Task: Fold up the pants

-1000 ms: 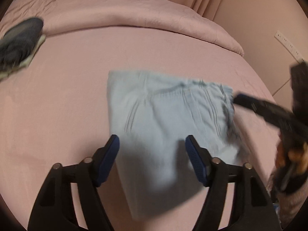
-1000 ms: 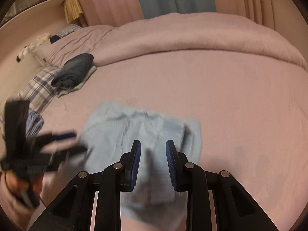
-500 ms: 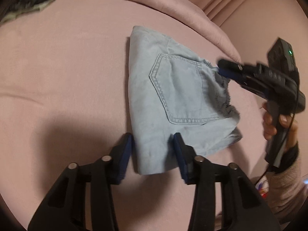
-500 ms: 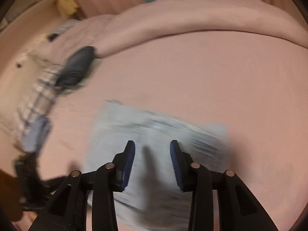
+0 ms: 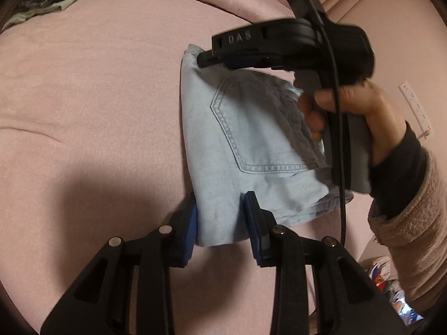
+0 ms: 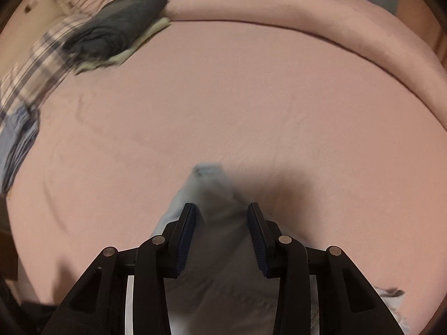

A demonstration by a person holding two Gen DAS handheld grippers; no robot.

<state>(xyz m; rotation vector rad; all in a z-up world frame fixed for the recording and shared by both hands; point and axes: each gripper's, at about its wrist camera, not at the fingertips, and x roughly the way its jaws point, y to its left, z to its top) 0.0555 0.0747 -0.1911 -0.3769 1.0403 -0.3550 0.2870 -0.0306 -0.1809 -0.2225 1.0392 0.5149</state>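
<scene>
- The folded light-blue pants point(image 5: 251, 150) lay on the pink bed point(image 5: 97, 111), back pocket facing up, well away from the rolled pink duvet at the head
- My left gripper point(image 5: 222, 223) was closing on the near corner of the pants; that corner sat between the blue pads point(image 5: 191, 229), and both pads touched the denim, so I was grasping it
- My right gripper point(image 5: 206, 58) reached over the far corner of the pants, carried by my right hand point(image 5: 349, 111) in a beige sleeve point(image 5: 413, 223)
- In the right wrist view the pants point(image 6: 212, 195) lay blurred between its fingers point(image 6: 185, 231); I could not tell whether they were clenched on the cloth or free of it
- A dark folded garment point(image 6: 117, 22) sat on a pale one near the bed's far left corner
</scene>
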